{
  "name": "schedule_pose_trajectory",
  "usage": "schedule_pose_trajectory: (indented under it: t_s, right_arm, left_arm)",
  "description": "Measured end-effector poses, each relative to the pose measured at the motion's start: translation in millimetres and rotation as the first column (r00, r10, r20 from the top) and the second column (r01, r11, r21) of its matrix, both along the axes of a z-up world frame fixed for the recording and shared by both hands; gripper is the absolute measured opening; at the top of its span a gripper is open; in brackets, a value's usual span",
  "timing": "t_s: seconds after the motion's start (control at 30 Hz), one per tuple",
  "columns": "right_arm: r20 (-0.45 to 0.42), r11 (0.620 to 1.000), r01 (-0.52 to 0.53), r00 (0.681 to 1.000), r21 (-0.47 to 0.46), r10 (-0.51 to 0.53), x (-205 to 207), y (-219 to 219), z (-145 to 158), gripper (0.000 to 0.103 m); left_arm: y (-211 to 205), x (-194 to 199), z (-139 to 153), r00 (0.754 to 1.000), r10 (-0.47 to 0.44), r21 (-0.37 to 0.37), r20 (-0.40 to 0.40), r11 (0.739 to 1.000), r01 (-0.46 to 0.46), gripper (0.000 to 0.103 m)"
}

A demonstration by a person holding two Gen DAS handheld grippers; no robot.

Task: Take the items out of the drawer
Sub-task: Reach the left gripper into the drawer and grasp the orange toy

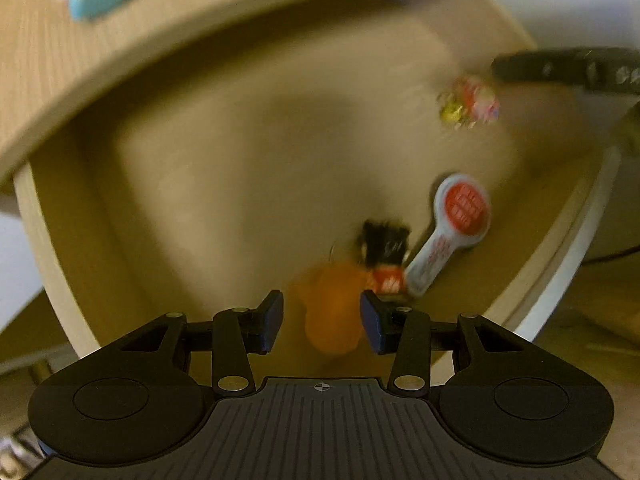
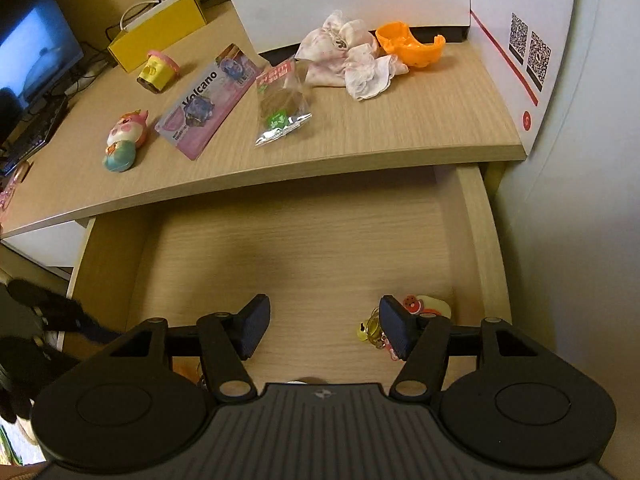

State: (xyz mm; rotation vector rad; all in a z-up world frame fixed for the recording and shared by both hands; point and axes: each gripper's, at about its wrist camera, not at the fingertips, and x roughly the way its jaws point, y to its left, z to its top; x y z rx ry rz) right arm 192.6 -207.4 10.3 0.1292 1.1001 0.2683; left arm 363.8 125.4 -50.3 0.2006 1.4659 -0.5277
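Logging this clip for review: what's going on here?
A person is emptying an open drawer with two handheld claws. The left claw, open, straddles an orange figure beside a red-and-white opener. The right claw hovers open near a charm keychain. Several items already lie on the desktop.

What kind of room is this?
Probably a home desk or study corner: a wooden desk with an open drawer, a monitor at the left, and toys like the unicorn figure scattered about.

White box [image 2: 360, 4] reads "aigo"; pink card [image 2: 206, 106] reads "Volcano"; QR codes [image 2: 528, 46] on the box's side panel are unreadable.
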Motion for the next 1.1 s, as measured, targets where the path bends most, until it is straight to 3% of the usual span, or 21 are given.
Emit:
schedule_pose_trajectory:
  t_s: [0.17, 0.37, 0.43, 0.5, 0.67, 0.77, 0.97, 1.1]
  right_arm:
    - [0.005, 1.0, 0.017, 1.0, -0.013, -0.017, 3.4, -2.5, 0.8, 0.061]
    - [0.002, 0.999, 0.016, 1.0, -0.033, -0.016, 5.2, -3.8, 0.4, 0.061]
    - [0.003, 0.999, 0.023, 1.0, -0.043, -0.022, 7.0, -5.8, 2.7, 0.061]
    - [0.013, 0.999, 0.027, 1.0, -0.045, -0.026, 9.5, -9.8, 9.4, 0.061]
    - [0.051, 0.996, 0.091, 0.994, 0.022, -0.092, 21.4, -31.4, 35.1, 0.067]
    - [0.05, 0.994, 0.105, 0.993, 0.01, -0.105, 31.0, -33.2, 40.4, 0.068]
    - [-0.088, 0.997, 0.0, 0.996, -0.08, -0.007, 43.3, -3.2, 3.1, 0.068]
    - [-0.177, 0.985, -0.049, 0.984, -0.167, 0.019, 45.6, 16.2, -25.2, 0.068]
  left_arm:
    - [4.8, 8.7, -24.2, 0.995, 0.034, 0.006, -0.091, 0.999, -0.034, 0.046]
    - [-5.7, 19.6, -42.9, 0.992, 0.028, -0.007, -0.124, 1.0, -0.029, 0.032]
    - [-8.0, 21.5, -41.1, 0.994, 0.025, -0.023, -0.109, 0.999, -0.028, 0.02]
    - [-6.6, 24.8, -42.2, 0.99, 0.059, -0.029, -0.127, 0.998, -0.063, 0.016]
    - [-3.8, 16.9, -29.9, 0.995, 0.061, -0.092, -0.081, 0.993, -0.068, 0.011]
    - [1.6, 11.4, -18.5, 0.997, 0.065, -0.135, -0.047, 0.988, -0.071, 0.01]
    - [29.6, 7.6, 2.0, 0.989, 0.146, -0.223, 0.005, 0.964, -0.141, 0.01]
    - [49.7, 4.4, 7.9, 0.976, 0.217, -0.24, 0.015, 0.948, -0.207, 0.01]
